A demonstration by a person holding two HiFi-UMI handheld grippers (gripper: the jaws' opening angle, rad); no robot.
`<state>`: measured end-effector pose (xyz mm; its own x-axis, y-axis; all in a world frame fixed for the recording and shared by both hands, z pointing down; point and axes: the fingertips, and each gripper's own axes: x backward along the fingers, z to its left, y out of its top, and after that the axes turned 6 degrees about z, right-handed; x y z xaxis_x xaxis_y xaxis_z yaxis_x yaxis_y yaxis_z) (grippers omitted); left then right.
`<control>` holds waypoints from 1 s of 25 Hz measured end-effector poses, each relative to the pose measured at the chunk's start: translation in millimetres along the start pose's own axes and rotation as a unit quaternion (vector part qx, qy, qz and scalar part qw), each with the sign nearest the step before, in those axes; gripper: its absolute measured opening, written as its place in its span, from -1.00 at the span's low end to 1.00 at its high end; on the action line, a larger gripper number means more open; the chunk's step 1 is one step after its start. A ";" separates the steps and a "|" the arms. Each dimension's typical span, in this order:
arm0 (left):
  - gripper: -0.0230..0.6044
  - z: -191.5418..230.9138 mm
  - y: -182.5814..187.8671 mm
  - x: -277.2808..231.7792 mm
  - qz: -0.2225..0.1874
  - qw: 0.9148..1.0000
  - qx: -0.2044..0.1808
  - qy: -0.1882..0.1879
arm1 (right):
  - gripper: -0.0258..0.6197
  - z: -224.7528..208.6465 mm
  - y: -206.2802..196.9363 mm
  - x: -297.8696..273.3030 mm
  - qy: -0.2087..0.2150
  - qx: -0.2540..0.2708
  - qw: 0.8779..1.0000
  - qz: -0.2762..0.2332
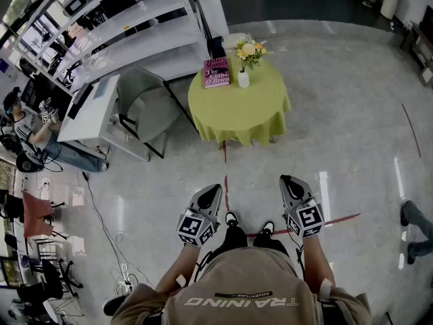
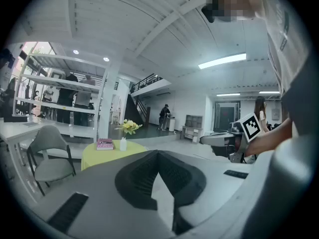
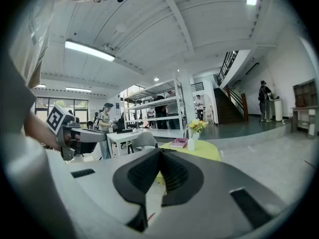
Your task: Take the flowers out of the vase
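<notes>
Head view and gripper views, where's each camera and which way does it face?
Head view: on the head, looking down at floor, table; shows chest, left gripper, right gripper.
Left gripper view: on left gripper, facing table; own shut jaws, right gripper.
Right gripper view: mirrored, left gripper showing.
All share the table and flowers.

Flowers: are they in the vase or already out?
In. The flowers stand upright in the white vase on the round table; left gripper and right gripper hang well short of it.

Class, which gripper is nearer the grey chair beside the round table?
Left. In the head view the left gripper is below and slightly right of the grey chair; the right gripper is farther right.
</notes>
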<state>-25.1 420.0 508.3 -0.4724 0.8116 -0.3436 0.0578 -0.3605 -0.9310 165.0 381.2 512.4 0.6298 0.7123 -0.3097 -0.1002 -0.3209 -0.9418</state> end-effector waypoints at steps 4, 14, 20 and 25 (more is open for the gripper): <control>-0.92 7.6 -8.8 -13.0 -0.001 1.000 0.007 0.005 | -0.92 -10.8 -7.1 -13.6 0.006 0.002 1.000 0.006; -0.92 42.8 5.7 -27.2 -0.020 1.000 0.006 -0.007 | -0.92 -20.5 17.1 -37.5 -0.014 -0.034 0.999 -0.022; -0.92 98.7 15.4 -26.2 -0.034 0.999 0.008 -0.012 | -0.92 -1.4 38.3 -78.3 -0.022 -0.023 0.999 -0.016; -0.92 141.8 16.3 -31.5 -0.024 0.998 -0.016 -0.051 | -0.92 22.8 58.9 -122.8 -0.033 0.000 0.999 -0.009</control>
<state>-134.0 323.4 521.4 -0.5616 0.7766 -0.2855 0.0598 -0.3061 -0.9501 64.3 289.1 492.0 0.5787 0.7582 -0.3004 -0.0888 -0.3075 -0.9474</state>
